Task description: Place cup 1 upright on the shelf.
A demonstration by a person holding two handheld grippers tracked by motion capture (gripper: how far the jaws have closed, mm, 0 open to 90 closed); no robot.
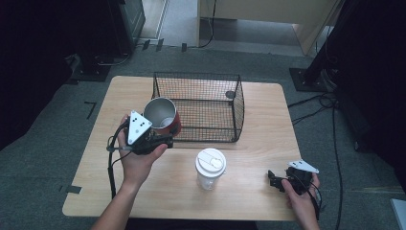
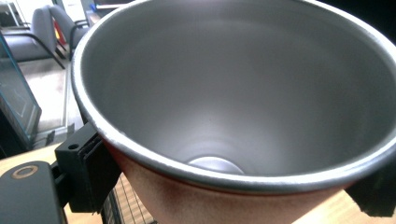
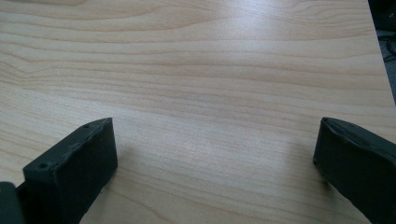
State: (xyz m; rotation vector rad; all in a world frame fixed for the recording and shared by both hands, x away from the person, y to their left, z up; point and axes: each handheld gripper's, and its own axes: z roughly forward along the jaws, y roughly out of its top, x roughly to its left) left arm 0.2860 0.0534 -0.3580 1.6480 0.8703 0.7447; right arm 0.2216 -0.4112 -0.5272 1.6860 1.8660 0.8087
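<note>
Red cup [image 1: 163,116] tilted, mouth toward person

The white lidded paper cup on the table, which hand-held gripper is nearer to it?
Roughly equal, the left marginally nearer. The left hand-held gripper holds a red metal tumbler up-left of the white lidded paper cup; the right hand-held gripper rests to its right.

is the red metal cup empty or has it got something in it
Empty: the left gripper view looks into the red cup down to its bare steel bottom.
</note>
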